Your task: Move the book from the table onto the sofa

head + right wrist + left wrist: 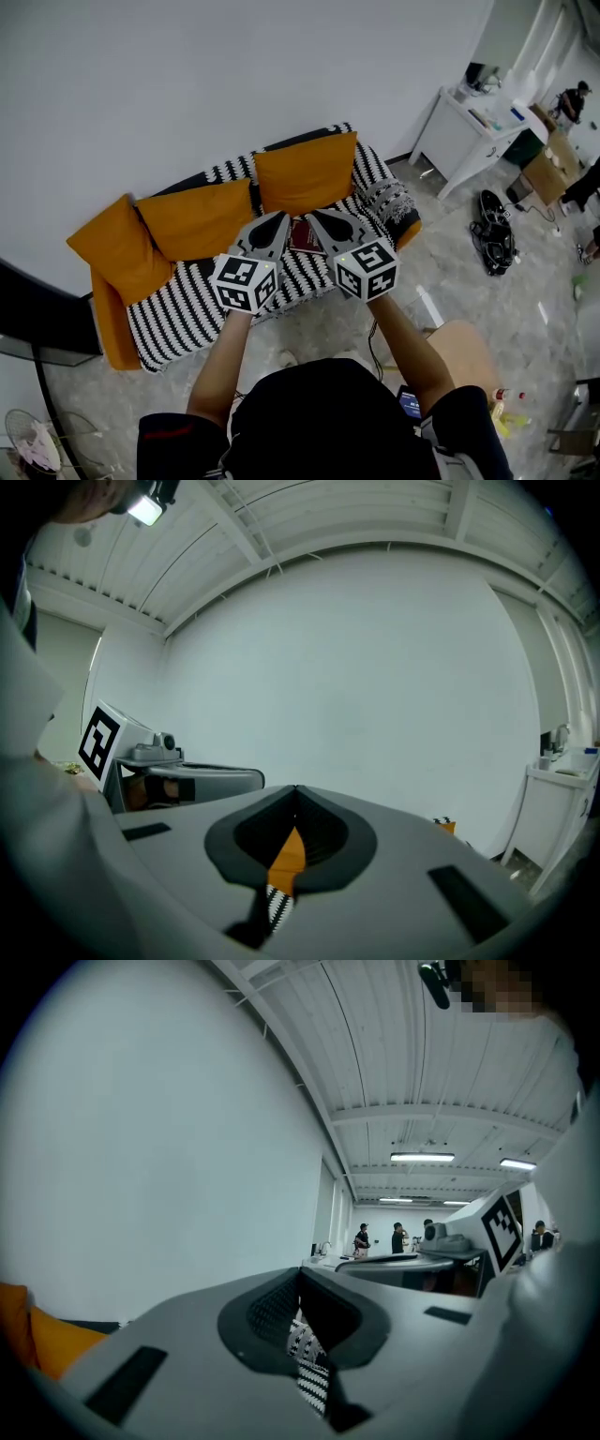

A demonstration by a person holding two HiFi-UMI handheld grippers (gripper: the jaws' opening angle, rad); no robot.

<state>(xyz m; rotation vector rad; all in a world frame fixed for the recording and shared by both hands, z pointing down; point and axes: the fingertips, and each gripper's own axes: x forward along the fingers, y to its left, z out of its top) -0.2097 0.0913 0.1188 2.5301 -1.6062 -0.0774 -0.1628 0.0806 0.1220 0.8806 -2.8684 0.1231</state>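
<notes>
Item: book (pixel 305 236), dark red and small. It lies flat on the striped seat of the sofa (pixel 187 314), just in front of the middle orange cushion (pixel 305 173). Its edges are partly hidden behind the two gripper tips, so how squarely it sits cannot be told. Nearest to it, seen from above: the left gripper (pixel 278 218) and the right gripper (pixel 313 216), held side by side at about chest height and pointing roughly level toward the sofa back. Fingers: both pairs are clenched tight with nothing between them. Only a sliver of striped cover shows past the left fingers (pixel 258 1316), and a sliver of orange cushion and stripes past the right fingers (pixel 323 836). Farther off, a white desk (pixel 464 127) stands by the right wall, well apart from the sofa. Step in hand, as I judge it: the placing looks done, with the book off the desk, resting on the seat and gripped by neither tool. Next move: nothing left to grasp. Both hands should draw back clear of the seat, and a glance should confirm the book rests stable.
</notes>
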